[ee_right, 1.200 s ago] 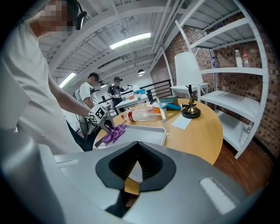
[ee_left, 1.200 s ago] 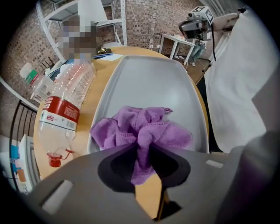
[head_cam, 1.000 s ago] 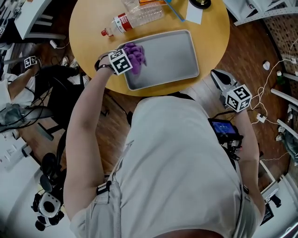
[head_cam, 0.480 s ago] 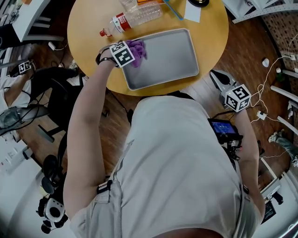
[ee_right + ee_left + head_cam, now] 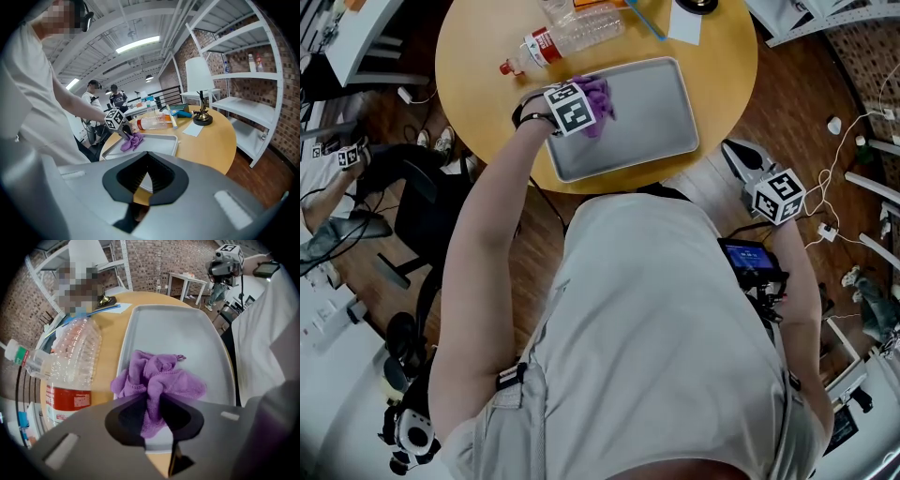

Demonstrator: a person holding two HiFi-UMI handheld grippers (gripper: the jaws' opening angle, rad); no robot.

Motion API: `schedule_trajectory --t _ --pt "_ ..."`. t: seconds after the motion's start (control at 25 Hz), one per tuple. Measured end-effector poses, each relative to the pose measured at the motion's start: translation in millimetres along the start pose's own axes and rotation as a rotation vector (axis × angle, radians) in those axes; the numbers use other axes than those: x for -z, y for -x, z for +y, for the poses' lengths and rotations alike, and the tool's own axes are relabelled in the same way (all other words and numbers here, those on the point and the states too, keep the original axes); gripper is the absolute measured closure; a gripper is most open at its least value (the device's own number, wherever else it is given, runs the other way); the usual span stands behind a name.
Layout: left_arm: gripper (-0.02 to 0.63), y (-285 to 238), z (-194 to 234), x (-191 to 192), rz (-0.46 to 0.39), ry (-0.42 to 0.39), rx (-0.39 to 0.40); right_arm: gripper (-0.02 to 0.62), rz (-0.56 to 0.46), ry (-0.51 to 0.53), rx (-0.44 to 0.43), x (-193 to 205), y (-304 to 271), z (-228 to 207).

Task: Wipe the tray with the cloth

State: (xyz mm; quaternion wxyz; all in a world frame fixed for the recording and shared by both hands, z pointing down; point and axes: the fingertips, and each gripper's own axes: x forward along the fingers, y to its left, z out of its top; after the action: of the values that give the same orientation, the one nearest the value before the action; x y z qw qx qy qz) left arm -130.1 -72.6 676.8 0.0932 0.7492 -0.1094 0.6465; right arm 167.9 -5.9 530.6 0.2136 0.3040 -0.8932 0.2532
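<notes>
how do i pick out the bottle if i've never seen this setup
Find the round wooden table and the grey tray on it. Beside the tray's far edge lies the bottle, on its side: clear crinkled plastic with a red label.

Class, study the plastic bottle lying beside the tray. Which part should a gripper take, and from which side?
Probably best: grip the bottle across its round body at the red label, coming straight down from above. It lies on its side on the table, so both flanks are reachable from the top; the tray crowds its near side, and the cap end is narrow.
</notes>
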Motion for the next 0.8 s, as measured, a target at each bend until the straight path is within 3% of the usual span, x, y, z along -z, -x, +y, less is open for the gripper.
schedule_trajectory --t 0.24,0.52,0.8 --pt "0.514 -2.1 -72.6 1.1 0.008 0.032 0.038 0.592 -0.003 -0.01 0.006 0.4 -0.7 -5.8" --pt "0.514 -2.1 -154.3 -8.7 -0.007 0.015 0.137 0.592 -0.004 0.005 -0.015 -4.3 -5.7 -2.1" --pt "0.514 -3.1 -162.4 -10.3 -0.004 0.043 0.103 0.592 -0.008 0.001 -0.022 -6.3 -5.2 -2.0"
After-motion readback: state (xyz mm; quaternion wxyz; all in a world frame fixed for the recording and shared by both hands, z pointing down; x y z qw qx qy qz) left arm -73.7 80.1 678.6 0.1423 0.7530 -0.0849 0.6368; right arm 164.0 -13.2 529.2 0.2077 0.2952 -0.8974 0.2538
